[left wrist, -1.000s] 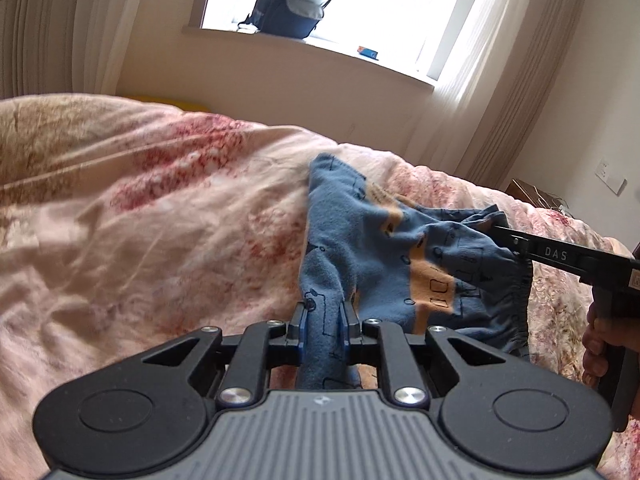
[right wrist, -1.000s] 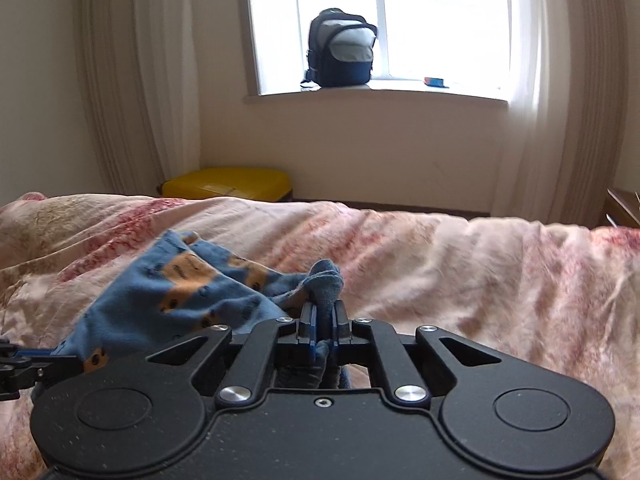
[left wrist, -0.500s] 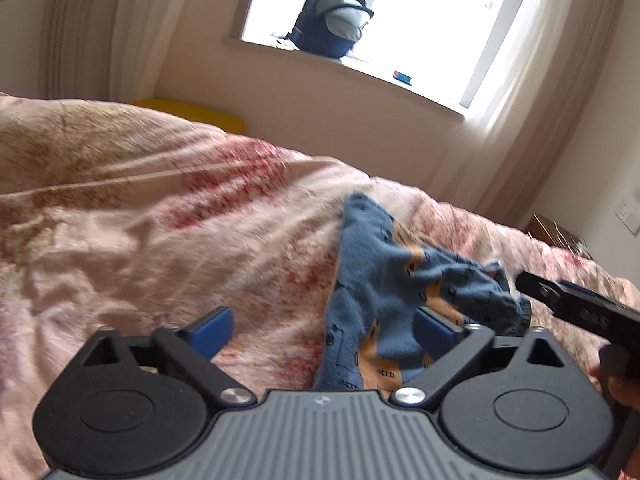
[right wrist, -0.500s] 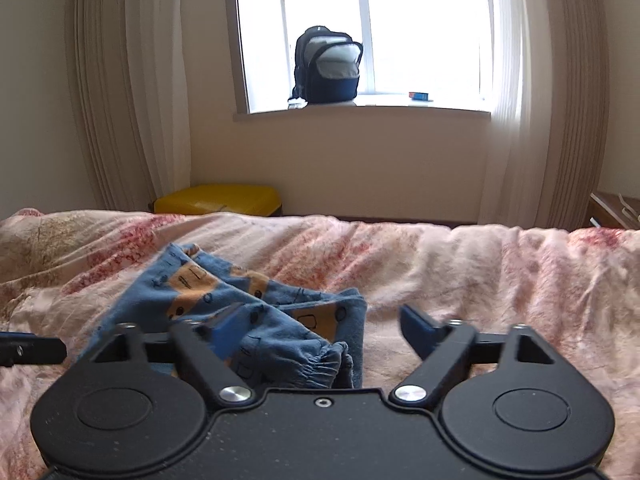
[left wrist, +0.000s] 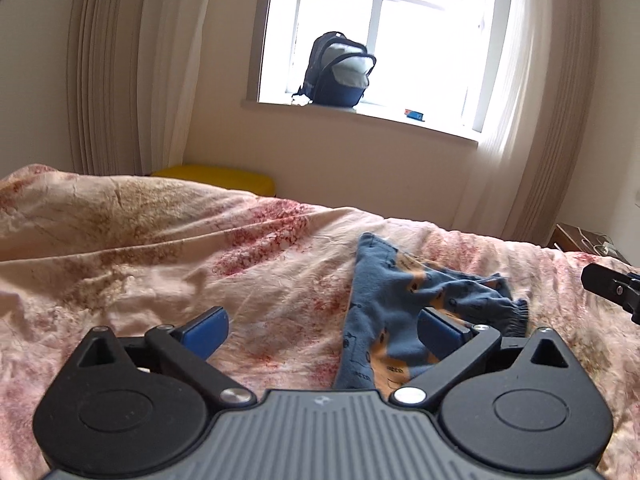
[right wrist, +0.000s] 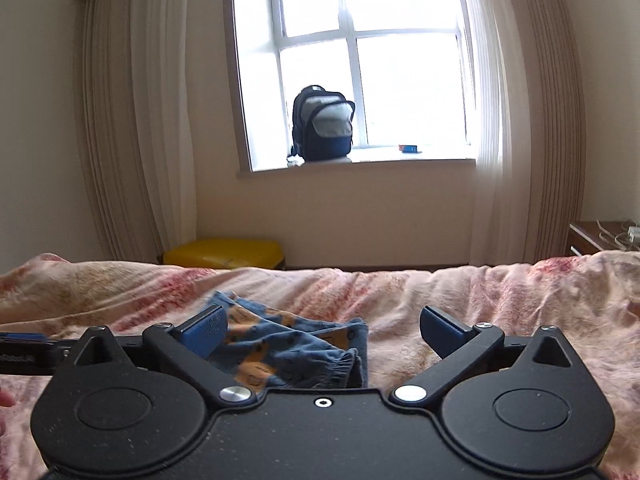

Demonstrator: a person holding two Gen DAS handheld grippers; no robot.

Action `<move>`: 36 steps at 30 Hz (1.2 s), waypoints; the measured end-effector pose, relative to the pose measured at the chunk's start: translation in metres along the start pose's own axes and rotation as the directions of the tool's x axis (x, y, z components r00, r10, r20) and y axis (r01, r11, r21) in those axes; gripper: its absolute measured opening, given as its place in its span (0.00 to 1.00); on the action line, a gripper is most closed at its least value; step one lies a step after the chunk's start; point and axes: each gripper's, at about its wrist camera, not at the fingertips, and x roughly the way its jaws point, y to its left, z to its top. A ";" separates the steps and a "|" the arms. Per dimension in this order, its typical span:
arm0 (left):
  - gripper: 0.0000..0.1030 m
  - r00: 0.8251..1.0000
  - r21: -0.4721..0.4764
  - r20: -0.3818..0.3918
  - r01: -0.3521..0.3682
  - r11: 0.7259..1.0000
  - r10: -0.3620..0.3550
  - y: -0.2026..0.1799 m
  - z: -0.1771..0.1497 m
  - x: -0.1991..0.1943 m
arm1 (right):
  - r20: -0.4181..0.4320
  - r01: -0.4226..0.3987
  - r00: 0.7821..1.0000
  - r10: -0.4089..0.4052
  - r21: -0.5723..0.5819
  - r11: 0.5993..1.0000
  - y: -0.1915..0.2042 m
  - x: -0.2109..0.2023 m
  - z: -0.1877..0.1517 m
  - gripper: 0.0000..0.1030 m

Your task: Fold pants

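A dark backpack [right wrist: 322, 128] stands on the windowsill [right wrist: 356, 168], with a small, perhaps blue, box [right wrist: 408, 148] nearby. Pale curtains [right wrist: 140, 128] hang beside it; a yellow case [right wrist: 224, 254] lies beyond the floral bedspread [left wrist: 160, 248].

A wide bed under a rumpled pink floral quilt [right wrist: 460, 300] filled the lower view. At twelve o'clock a white-framed window [right wrist: 372, 80] let in bright daylight above a cream wall [right wrist: 360, 212]. On its sill [right wrist: 360, 166] stood a dark blue and grey backpack [right wrist: 322, 128], with a small blue object [right wrist: 408, 147] toward one o'clock. Pale pleated curtains [right wrist: 132, 120] hung at ten and two o'clock. A yellow case [right wrist: 224, 254] lay beyond the bed at eleven o'clock; a dark wooden nightstand [right wrist: 600, 236] stood at three o'clock.
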 end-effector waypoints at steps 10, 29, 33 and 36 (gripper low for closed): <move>1.00 0.989 0.035 0.141 0.035 0.999 -0.039 -0.002 -0.033 -0.066 | 0.082 0.038 0.996 -0.037 -0.011 0.999 0.030 -0.083 -0.023 0.99; 1.00 0.985 0.022 0.165 0.054 0.998 -0.057 0.025 -0.112 -0.108 | 0.099 0.094 0.991 -0.096 0.023 0.995 0.053 -0.139 -0.101 0.99; 1.00 0.983 0.026 0.181 0.034 0.999 -0.038 0.027 -0.113 -0.106 | 0.083 0.106 0.991 -0.109 0.035 0.994 0.053 -0.133 -0.106 0.99; 1.00 0.985 0.008 0.164 0.044 0.999 -0.045 0.029 -0.114 -0.100 | 0.062 0.115 0.991 -0.117 0.035 0.993 0.053 -0.127 -0.108 0.99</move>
